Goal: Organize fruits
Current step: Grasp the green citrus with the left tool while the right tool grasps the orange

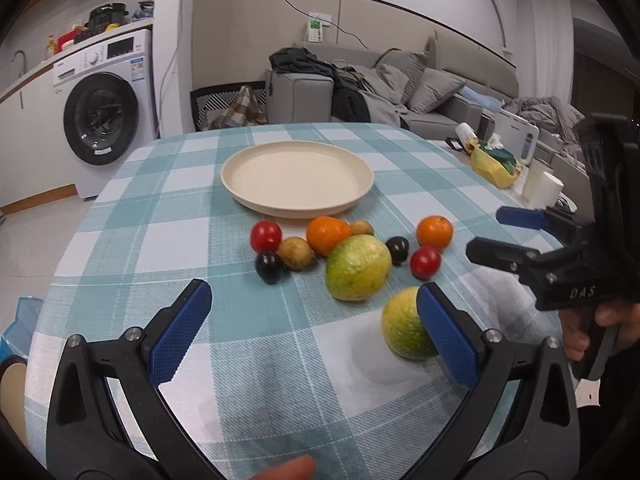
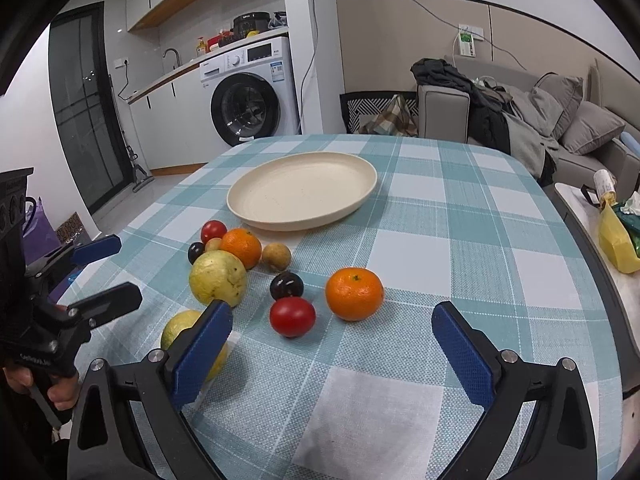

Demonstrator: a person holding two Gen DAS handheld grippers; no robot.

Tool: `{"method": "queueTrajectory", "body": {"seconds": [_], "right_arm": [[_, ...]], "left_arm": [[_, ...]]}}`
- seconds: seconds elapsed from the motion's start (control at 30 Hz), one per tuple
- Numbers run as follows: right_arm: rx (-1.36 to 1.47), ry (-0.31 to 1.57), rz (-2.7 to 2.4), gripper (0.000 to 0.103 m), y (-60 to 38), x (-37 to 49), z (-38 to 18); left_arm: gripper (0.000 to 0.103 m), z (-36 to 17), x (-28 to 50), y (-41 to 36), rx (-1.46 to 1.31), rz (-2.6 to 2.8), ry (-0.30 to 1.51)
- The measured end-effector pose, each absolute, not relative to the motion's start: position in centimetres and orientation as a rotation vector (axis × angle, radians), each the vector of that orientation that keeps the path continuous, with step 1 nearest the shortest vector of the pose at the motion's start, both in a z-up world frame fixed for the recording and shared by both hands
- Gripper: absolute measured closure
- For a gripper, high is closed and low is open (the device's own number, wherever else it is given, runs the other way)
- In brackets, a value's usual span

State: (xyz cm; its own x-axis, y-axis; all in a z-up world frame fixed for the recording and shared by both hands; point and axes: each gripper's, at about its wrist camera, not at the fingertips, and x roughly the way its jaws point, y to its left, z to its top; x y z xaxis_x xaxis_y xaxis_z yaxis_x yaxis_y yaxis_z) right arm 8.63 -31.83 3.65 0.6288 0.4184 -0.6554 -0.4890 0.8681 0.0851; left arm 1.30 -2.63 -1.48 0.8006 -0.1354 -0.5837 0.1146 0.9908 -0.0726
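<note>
Both handheld two-finger grippers hover with blue pads spread wide and gripping nothing: the left gripper (image 1: 314,306) beside a yellow-green round citrus fruit (image 1: 402,326) near the table's front edge, the right gripper (image 2: 332,334) facing a glossy red tomato (image 2: 292,316) and a round orange mandarin (image 2: 354,293). Scattered fruits cluster mid-table on the teal-and-white checked tablecloth (image 2: 460,240), just before an empty cream round plate (image 2: 303,189). Firm citrus likely tolerates a squeeze across its widest girth; smooth, round tomatoes probably slip, roll and bruise, favouring gentle pressure.
</note>
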Motion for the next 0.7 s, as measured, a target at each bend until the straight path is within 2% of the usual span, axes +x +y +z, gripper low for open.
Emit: {"method": "queueTrajectory", "body": {"seconds": [0.1,0.4,0.47,0.7], "right_arm": [[-0.107,0.745,0.53,0.015,-32.1,8.8,3.5],[-0.1,0.798,0.539,0.025,-32.6,9.6,2.8],[-0.107,0.802,0.537,0.028,-32.6,9.7,2.7],[-0.115,0.824,0.533,0.029,-32.7,10.3,2.4]], "left_arm": [[0.001,-1.7,1.4,-3.6,-0.021,-0.167,0.653],[0.006,-2.9,2.3,-6.0,-0.022,-0.282,0.743],[0.011,-3.3,2.7,-6.5,-0.015,-0.289,0.766],[0.032,-4.3,4.4,-7.3,-0.046,-0.326,0.838]]}}
